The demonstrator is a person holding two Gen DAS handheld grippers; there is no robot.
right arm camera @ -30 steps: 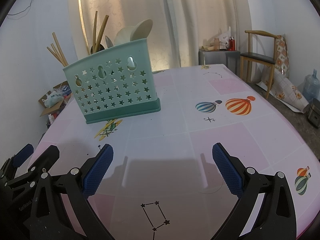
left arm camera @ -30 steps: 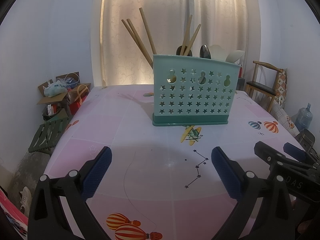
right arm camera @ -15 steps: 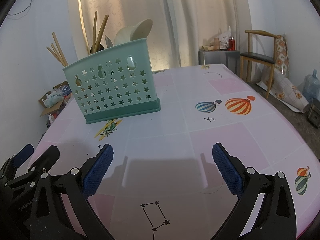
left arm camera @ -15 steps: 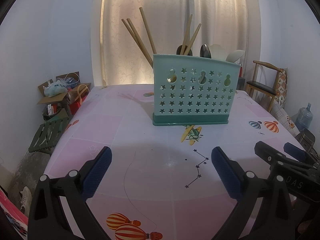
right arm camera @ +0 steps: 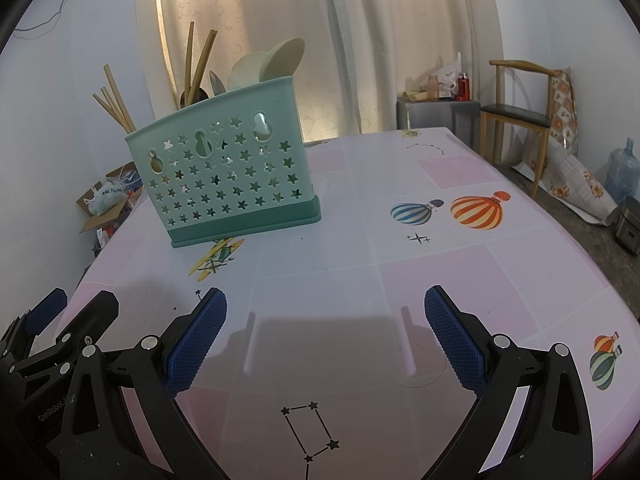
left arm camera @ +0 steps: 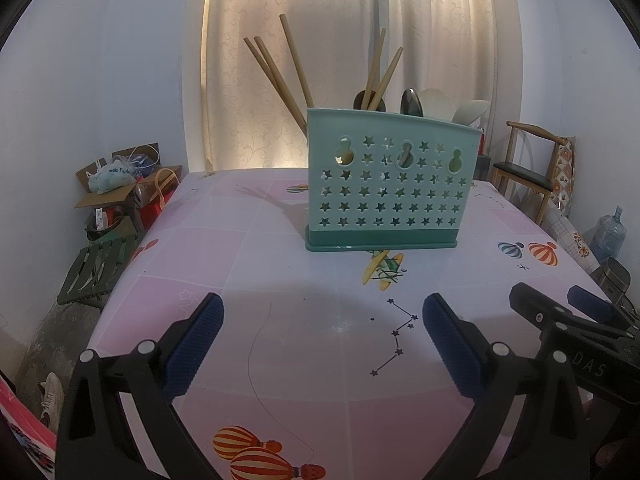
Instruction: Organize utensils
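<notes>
A teal star-punched utensil holder (left arm camera: 384,184) (right arm camera: 226,176) stands upright on the pink table. Out of its top stick wooden chopsticks (left arm camera: 276,72) (right arm camera: 116,106), a metal spoon (left arm camera: 412,102) and pale ladles (right arm camera: 276,62). My left gripper (left arm camera: 322,312) hovers open over the near table, well short of the holder, nothing between its blue pads. My right gripper (right arm camera: 326,308) is open too, empty, to the holder's right and nearer the front edge. Each gripper shows at the edge of the other's view.
The tablecloth (right arm camera: 400,264) bears balloon and star prints. A wooden chair (right arm camera: 516,120), a grey cabinet with bottles (right arm camera: 440,112) and a water jug (right arm camera: 624,168) stand at the right. Boxes and bags (left arm camera: 120,188) and a green folding stool (left arm camera: 96,268) lie left of the table.
</notes>
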